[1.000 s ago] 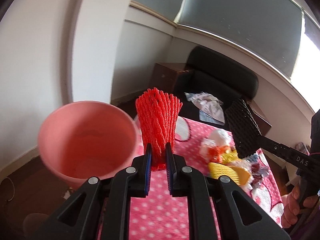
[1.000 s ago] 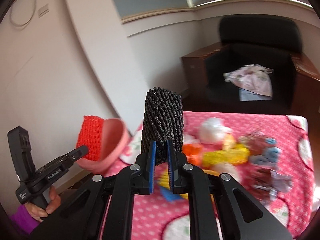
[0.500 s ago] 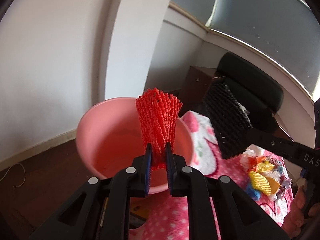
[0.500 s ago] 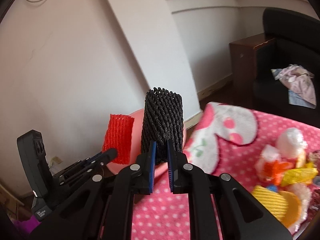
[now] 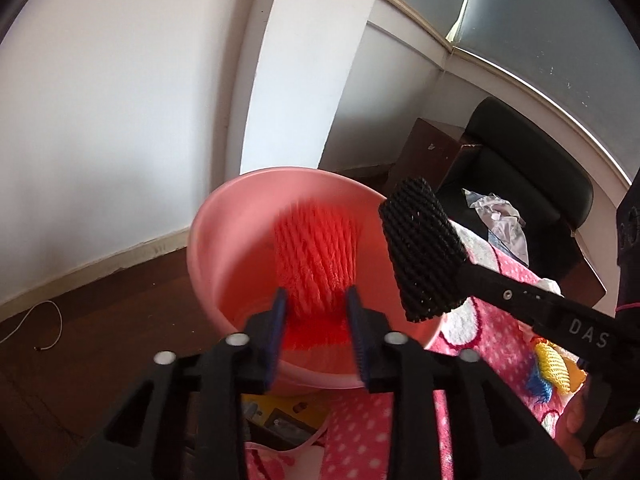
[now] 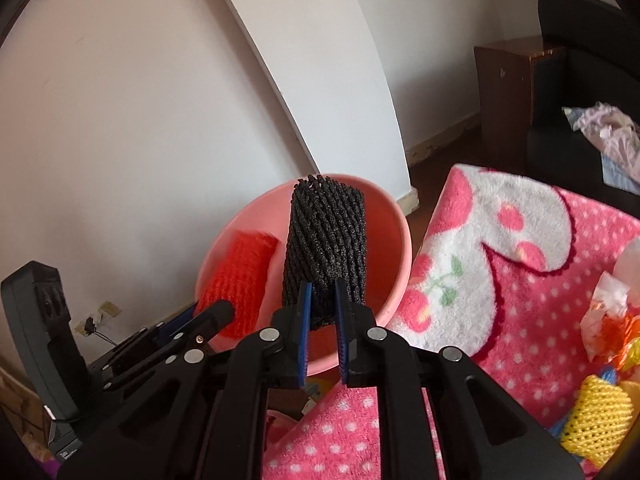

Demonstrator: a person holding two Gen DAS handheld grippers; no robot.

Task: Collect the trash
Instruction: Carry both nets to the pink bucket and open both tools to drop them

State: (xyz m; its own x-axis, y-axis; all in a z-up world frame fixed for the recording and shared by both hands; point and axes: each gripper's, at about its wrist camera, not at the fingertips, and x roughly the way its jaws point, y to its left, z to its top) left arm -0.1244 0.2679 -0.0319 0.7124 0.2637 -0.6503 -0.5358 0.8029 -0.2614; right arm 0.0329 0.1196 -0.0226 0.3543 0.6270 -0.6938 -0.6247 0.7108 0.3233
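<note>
A pink plastic basin (image 5: 240, 184) stands below the table's edge, by the white wall. My left gripper (image 5: 316, 308) hangs over it with its jaws opening. The red foam net (image 5: 316, 256) is blurred between the spread pads and drops loose into the basin. My right gripper (image 6: 322, 300) is over the basin (image 6: 396, 216) too. It still pinches the bottom of an upright black foam net (image 6: 326, 248), though its jaws are starting to open. In the right wrist view the red net (image 6: 236, 280) lies against the basin's inner wall, beside the left gripper's fingertips (image 6: 218, 312).
A pink dotted blanket (image 6: 520, 320) covers the table to the right. On it lie a yellow foam net (image 6: 596, 416) and crumpled wrappers (image 6: 612, 320). Behind are a black armchair (image 5: 520, 168) with cloth on it and a dark wooden cabinet (image 5: 428, 152).
Both grippers swung left from above the table to over the basin. The left jaws spread and the red net slipped from them. The black net stays pinched.
</note>
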